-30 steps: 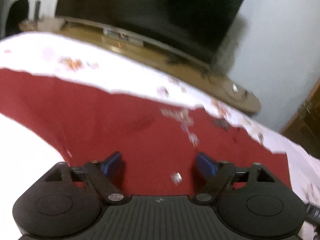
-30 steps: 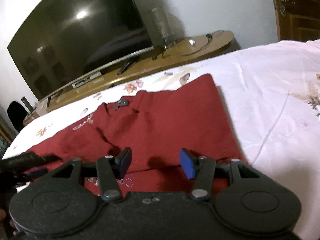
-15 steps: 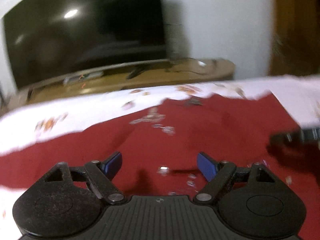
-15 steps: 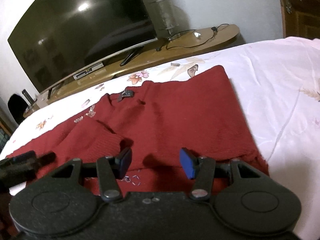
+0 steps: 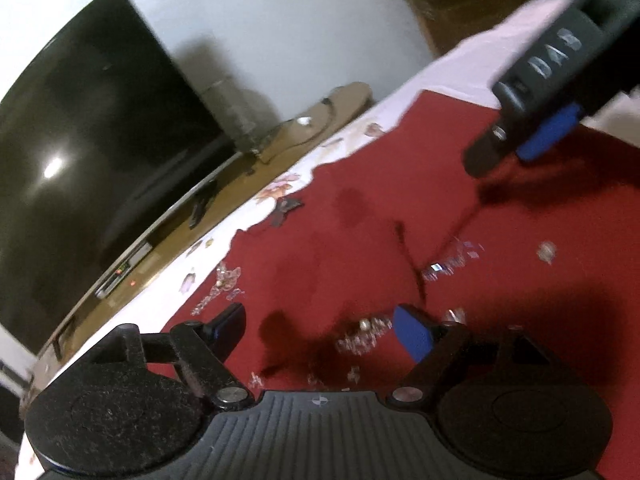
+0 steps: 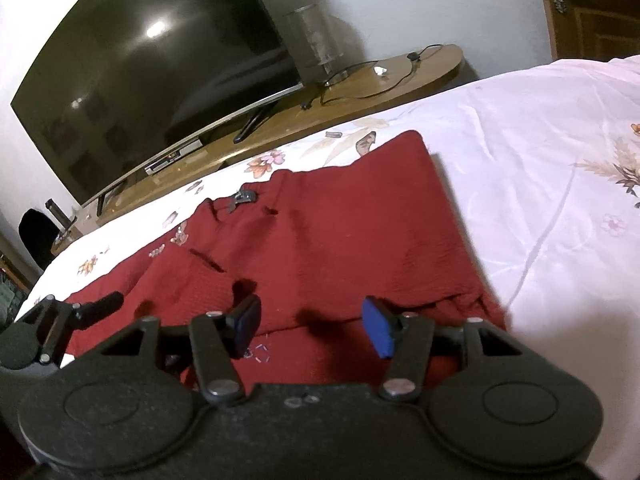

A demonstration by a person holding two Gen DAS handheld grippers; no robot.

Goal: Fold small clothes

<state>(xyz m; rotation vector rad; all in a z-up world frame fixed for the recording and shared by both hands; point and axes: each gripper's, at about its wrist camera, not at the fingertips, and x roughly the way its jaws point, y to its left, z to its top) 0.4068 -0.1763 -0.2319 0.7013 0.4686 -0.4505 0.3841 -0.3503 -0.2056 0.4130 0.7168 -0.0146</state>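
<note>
Dark red knit, your garment (image 6: 320, 240) lies flat on the white floral bedsheet (image 6: 540, 152), its long axis running from the near-left side toward the far right corner, neckline edge facing the television (image 6: 152, 72). A sleeve is folded over its left part, and sequins glint near the neckline. Your right claw (image 6: 312, 328) hovers over the near hem; its jaws are opening, with nothing pinched between them. Your left claw (image 5: 320, 328) stands released and wide above the sequinned chest, tilted. Behind the bed, the wooden stand (image 6: 400, 72) carries a cable.
</note>
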